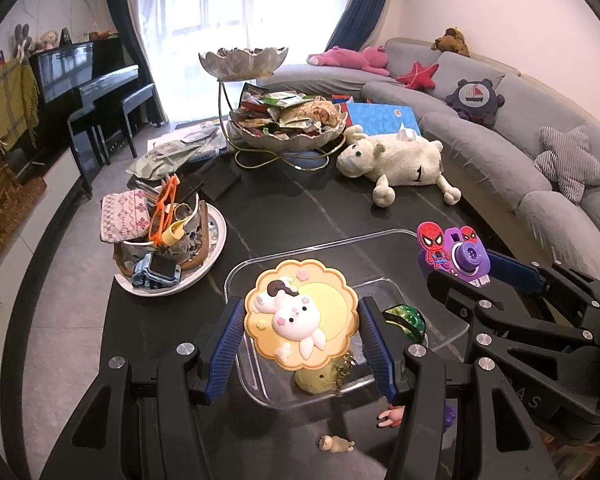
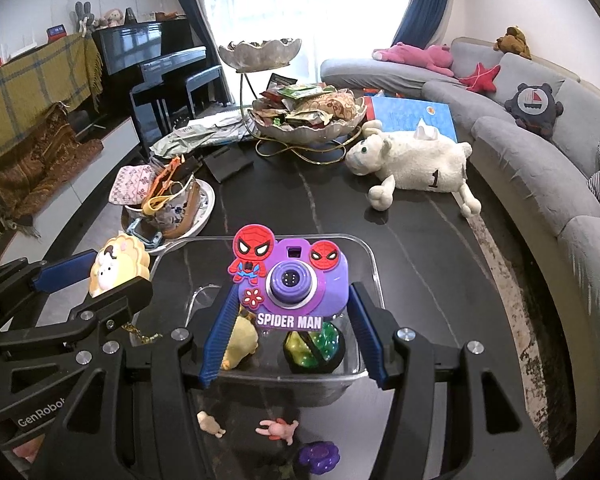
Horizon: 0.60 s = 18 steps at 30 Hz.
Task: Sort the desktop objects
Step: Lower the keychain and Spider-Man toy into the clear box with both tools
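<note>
My left gripper [image 1: 300, 320] is shut on a yellow flower-shaped bunny pad [image 1: 300, 314], held above the clear plastic tray [image 1: 332, 242]. My right gripper [image 2: 290, 312] is shut on a purple Spider-Man toy camera [image 2: 290, 280], also over the tray [image 2: 364, 248]. In the tray lie a yellow plush keychain [image 2: 242, 346] and a green-and-black ball [image 2: 314, 346]. From the left wrist view the camera [image 1: 456, 254] and right gripper sit at the right; from the right wrist view the bunny pad [image 2: 118, 268] sits at the left.
Small figurines [image 2: 212, 424] [image 2: 278, 428] and a purple flower toy [image 2: 320, 456] lie on the dark table near me. A white plate with a cluttered basket [image 1: 168, 240] stands left. A tiered snack bowl [image 1: 288, 120] and plush sheep [image 1: 396, 160] are further back. Grey sofa on the right.
</note>
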Available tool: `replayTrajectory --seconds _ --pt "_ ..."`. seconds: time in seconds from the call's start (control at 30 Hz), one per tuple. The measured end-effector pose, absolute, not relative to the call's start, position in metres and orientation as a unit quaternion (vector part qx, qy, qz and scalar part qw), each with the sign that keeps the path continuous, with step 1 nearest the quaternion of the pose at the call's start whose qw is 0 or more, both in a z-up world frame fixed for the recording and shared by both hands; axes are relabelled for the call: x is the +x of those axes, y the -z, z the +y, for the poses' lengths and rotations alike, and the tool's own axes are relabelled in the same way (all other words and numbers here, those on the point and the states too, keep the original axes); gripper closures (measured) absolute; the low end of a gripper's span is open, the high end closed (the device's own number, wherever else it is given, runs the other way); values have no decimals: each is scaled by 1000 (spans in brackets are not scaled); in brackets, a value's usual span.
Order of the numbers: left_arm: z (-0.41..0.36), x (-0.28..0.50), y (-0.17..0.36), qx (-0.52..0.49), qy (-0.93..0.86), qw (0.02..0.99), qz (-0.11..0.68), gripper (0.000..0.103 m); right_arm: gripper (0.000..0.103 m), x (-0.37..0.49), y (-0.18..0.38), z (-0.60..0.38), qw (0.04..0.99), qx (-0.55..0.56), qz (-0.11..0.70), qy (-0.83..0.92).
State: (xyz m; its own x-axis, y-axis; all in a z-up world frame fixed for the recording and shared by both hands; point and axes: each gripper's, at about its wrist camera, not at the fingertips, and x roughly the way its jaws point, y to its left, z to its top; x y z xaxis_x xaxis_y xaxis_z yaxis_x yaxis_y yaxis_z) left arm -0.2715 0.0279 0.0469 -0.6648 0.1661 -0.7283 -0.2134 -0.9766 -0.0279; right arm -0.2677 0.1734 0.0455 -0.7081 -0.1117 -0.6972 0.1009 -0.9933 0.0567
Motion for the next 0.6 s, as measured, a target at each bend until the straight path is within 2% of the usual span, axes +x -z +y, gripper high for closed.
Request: replayTrajectory --seconds 0.6 --pt "25 -309 -5 -434 -896 95 26 50 50 -309 -3 168 61 418 -1 906"
